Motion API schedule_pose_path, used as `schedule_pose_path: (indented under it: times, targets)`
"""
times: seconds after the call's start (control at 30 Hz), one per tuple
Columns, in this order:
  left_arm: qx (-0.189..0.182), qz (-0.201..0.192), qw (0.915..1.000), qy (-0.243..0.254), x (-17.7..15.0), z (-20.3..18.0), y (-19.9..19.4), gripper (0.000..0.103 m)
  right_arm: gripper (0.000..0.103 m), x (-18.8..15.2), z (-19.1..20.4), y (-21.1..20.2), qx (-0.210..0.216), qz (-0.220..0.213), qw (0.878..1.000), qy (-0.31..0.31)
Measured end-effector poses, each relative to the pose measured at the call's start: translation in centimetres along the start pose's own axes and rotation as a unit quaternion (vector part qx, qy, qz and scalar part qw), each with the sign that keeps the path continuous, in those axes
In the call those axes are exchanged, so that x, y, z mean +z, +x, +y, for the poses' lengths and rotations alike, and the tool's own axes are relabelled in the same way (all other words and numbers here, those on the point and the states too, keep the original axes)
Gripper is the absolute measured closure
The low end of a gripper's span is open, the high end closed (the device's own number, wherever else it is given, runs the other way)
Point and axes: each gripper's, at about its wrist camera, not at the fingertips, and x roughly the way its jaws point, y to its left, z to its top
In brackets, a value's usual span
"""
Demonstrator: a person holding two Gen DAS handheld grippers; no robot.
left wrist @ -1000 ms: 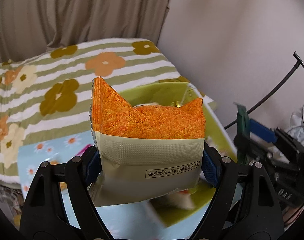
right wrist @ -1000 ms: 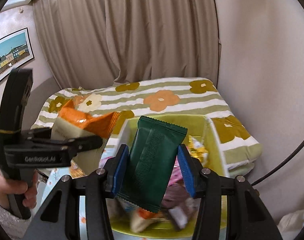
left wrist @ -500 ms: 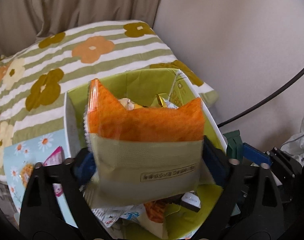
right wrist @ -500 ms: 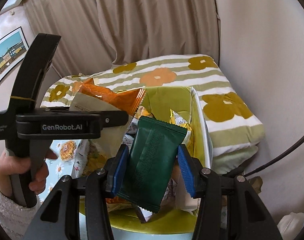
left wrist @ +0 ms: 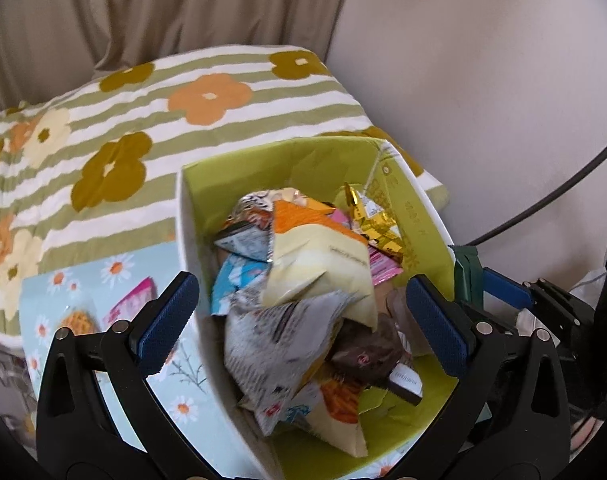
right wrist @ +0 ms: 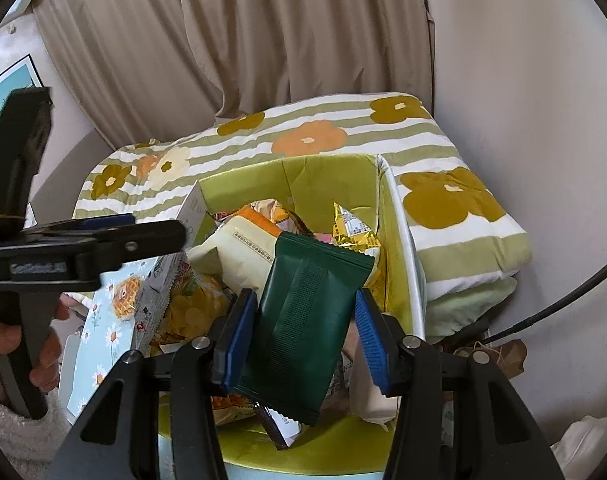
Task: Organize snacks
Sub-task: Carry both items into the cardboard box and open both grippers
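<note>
One pack dropped in the box, the green one waiting its turn.

The left hand-held gripper point(left wrist: 303, 316) has just been opening and now stands spread with nothing between its jaws, poised over the green box point(left wrist: 423, 208) so the orange-and-cream pack point(left wrist: 323, 256) could fall onto the snack heap, where it lies free. The right hand-held gripper point(right wrist: 303, 336) pinches the dark green pack point(right wrist: 303, 320) by its sides, upright above the same box (likely next to go in).
</note>
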Motion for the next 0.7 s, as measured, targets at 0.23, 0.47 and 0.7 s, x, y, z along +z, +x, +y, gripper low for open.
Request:
schedule_pose_path:
  times: [0.23,0.47,0.7]
  targets:
    - [0.024,-0.012,0.9994,-0.022,-1.6,1.4,-1.8,0.0,0.0,-0.6,0.4,0.5,0.011,0.001,1.0,-0.007]
    - [0.044,-0.027,0.9975,-0.047,-4.4,2.2,-3.9,0.0,0.001,-2.1,1.2,-0.3,0.03,0.009,0.999,-0.04]
    - [0.08,-0.048,0.993,-0.073,-6.4,2.6,-6.2,0.0,0.0,-2.1,2.1,-1.4,0.056,-0.003,0.997,-0.057]
